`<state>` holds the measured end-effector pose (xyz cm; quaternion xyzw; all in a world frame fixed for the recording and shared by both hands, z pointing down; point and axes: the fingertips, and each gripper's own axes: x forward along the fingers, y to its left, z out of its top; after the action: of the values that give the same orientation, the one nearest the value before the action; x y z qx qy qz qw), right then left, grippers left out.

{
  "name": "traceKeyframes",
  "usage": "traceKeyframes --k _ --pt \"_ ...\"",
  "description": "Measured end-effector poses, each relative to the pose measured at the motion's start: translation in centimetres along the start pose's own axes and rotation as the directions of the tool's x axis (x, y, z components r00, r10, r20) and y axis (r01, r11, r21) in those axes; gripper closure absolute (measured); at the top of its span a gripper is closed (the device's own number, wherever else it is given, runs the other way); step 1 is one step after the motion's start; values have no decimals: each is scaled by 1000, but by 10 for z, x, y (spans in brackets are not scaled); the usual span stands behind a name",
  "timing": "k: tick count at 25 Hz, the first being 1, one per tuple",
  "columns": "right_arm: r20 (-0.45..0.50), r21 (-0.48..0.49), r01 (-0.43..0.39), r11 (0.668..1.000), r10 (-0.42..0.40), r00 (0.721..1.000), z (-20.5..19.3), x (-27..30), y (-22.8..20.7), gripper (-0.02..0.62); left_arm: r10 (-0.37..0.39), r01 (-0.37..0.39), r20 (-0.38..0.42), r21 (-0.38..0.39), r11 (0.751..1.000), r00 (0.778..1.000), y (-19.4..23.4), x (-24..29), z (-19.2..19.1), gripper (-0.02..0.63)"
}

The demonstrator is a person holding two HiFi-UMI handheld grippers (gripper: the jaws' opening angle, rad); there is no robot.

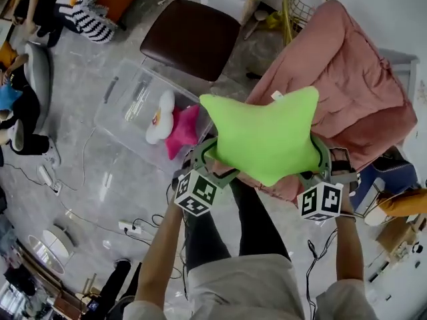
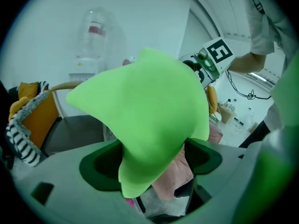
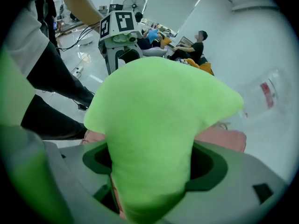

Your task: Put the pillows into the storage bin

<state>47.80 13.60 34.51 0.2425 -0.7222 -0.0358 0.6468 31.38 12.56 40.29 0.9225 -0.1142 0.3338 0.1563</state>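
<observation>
The left gripper (image 1: 212, 161) and right gripper (image 1: 319, 163), grey with green-lined fingers (image 2: 100, 164), are carrying black-and-white marker cubes (image 1: 196, 192); the person is wearing pale shorts (image 1: 243, 289) over black leggings (image 1: 257, 229)

Matt green cloth pillow (image 1: 263, 135); clear, glossy plastic bin (image 1: 115, 109).

Lab-like workroom — floor cables (image 1: 141, 221), power strip (image 1: 127, 228), fan (image 3: 136, 2).

No text or number can be read; the cubes on the left gripper (image 1: 215, 164) and right gripper (image 1: 319, 164) bear only black-and-white square markers; the red label on a clear bottle (image 2: 96, 36) is too blurred.
</observation>
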Motion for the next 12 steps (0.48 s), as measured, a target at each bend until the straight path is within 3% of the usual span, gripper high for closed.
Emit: traceKeyframes --k 5,12 --pt "26 -145 -45 988 49 998 116 28 1 163 60 -56 22 -128 990 998 53 -65 -70 190" --pt "82 -331 -118 936 153 985 261 89 17 171 156 -147 9 -284 947 988 121 -146 -174 190"
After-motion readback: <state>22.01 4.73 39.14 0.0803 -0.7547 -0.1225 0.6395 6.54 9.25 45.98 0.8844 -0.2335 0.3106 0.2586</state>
